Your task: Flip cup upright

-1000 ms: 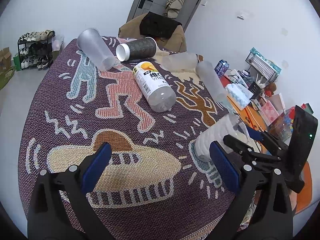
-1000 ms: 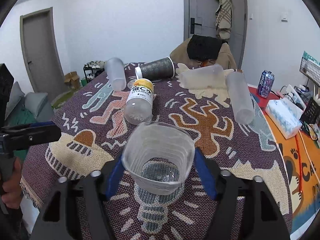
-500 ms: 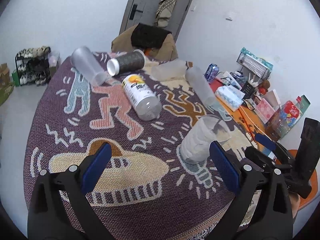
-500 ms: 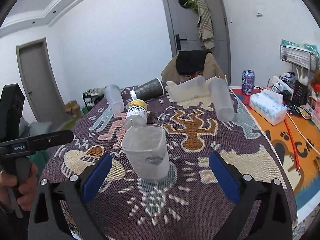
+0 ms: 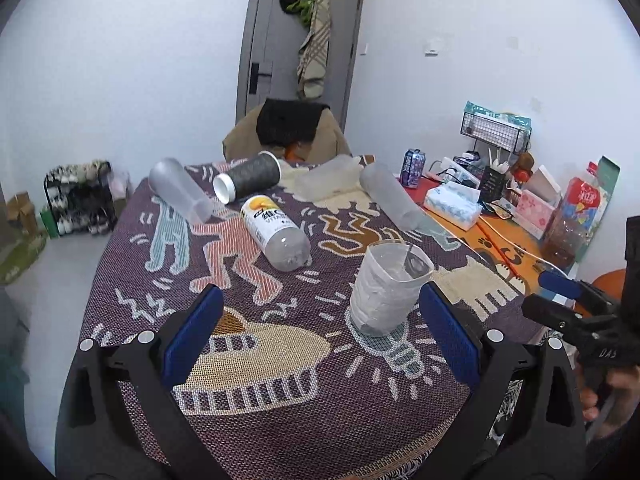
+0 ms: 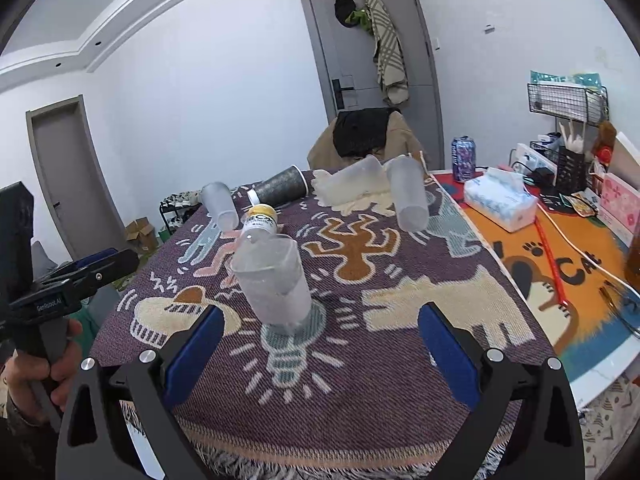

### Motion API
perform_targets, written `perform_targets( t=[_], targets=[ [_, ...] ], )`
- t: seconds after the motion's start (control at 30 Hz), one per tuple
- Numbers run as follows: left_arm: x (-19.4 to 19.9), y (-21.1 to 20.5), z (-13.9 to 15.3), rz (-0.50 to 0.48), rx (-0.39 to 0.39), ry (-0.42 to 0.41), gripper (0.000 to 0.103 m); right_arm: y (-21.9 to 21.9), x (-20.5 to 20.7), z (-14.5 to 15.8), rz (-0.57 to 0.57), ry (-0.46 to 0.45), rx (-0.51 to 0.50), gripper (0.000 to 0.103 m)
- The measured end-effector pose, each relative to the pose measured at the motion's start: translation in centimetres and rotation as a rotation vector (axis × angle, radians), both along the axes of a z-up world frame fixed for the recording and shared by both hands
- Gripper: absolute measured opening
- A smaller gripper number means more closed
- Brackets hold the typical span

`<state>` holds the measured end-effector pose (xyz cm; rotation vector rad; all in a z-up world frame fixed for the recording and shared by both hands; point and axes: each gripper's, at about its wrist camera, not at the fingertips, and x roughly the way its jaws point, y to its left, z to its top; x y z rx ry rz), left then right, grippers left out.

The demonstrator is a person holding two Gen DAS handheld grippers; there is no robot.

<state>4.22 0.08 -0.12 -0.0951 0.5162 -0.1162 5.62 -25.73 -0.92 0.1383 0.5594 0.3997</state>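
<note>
The cup (image 6: 274,282) stands upright on the patterned cloth (image 6: 400,344), touched by nothing. The right gripper (image 6: 318,346) and left gripper (image 5: 316,338) are both spread wide. Withdraw straight back to avoid clipping it.

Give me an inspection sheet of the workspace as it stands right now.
Surface: patterned woven cloth covers the table.
Job's things: clear cup upright on the lightbulb motif, free of both grippers.
Clutter: yellow-capped bottle, dark paper cup and frosted tumblers lie on their sides.
Grippers: left gripper open; right gripper open.
Cables: white cable crosses the orange mat.
Surroundings: tissue box, soda can, wire rack, door.
</note>
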Motion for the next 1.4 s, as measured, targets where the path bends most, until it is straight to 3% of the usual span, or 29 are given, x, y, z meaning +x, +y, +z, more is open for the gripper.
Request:
perform_targets(
  t=[0.3, 0.63, 1.4],
  targets=[
    [-2.2, -1.9, 0.3, 0.007, 0.056, -0.057, 0.097, -0.9, -2.0, 0.3, 0.024, -0.020, 0.011, 0.095],
    [-3.2, -2.1, 0.2, 0.041, 0.048, -0.087, 0.097, -0.1, -2.3, -0.2, 0.063, -0.022, -0.016, 0.095],
    [-3.5, -2.2, 0.2, 0.058, 0.079, -0.082, 0.097, -0.2, -1.8, -0.5, 0.045, 0.000, -0.006, 0.095]
  ],
)
